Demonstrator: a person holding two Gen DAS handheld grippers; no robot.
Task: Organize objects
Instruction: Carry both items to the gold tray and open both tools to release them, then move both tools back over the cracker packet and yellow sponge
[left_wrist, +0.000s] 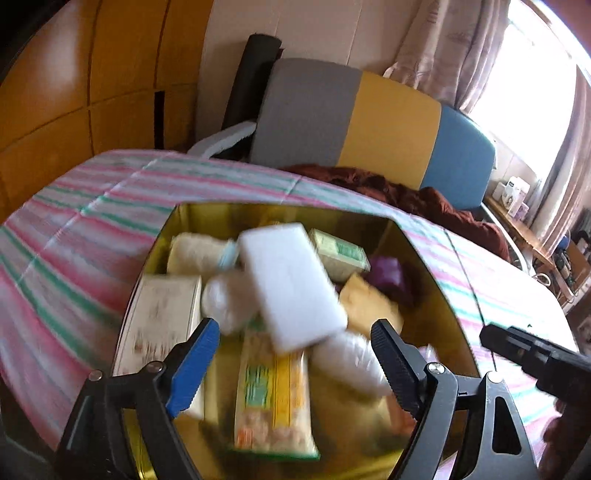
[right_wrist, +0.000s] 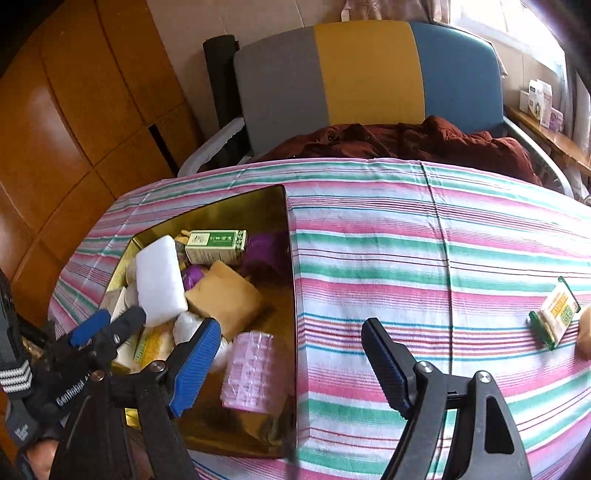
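Tin looks nearly packed, white sponge on top. Left claw and right claw both gape empty; 1 snack packet waits on the striped cloth.

Tricolour chair, maroon garment, wooden wardrobe.

black left gripper frame, blue ribbed pads, silver screws, white "genrobot" lettering.
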